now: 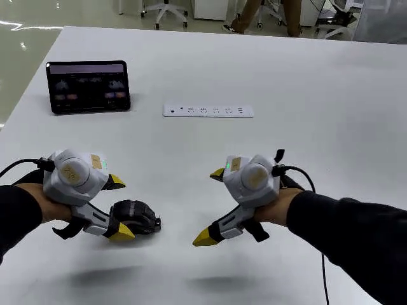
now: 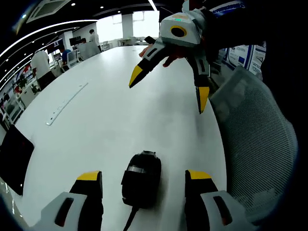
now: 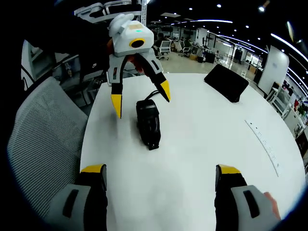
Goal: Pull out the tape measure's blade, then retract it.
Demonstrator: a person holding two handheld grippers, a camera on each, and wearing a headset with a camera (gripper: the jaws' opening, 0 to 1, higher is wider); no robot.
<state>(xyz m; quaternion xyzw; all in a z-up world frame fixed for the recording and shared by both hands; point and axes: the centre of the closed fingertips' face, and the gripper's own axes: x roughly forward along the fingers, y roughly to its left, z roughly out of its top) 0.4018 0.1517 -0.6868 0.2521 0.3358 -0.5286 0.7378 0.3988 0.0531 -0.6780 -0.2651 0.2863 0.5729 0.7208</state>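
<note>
A black tape measure [image 1: 135, 216] lies on the white table [image 1: 254, 76], its blade pulled in. My left gripper [image 1: 119, 206] is open with a yellow-tipped jaw on each side of the tape measure [image 2: 140, 177], not touching it. My right gripper [image 1: 211, 204] hangs open to the right of it, with bare table between its jaws. In the right gripper view the tape measure [image 3: 148, 121] lies ahead of my right gripper [image 3: 156, 169], between the jaws of my left gripper [image 3: 141, 95]. My right gripper [image 2: 167, 88] appears at the top of the left gripper view.
A dark tablet [image 1: 88, 86] stands at the far left of the table, and a white power strip [image 1: 208, 111] lies in the middle. A mesh office chair [image 2: 250, 134] stands by the table edge. People and chairs are in the room beyond.
</note>
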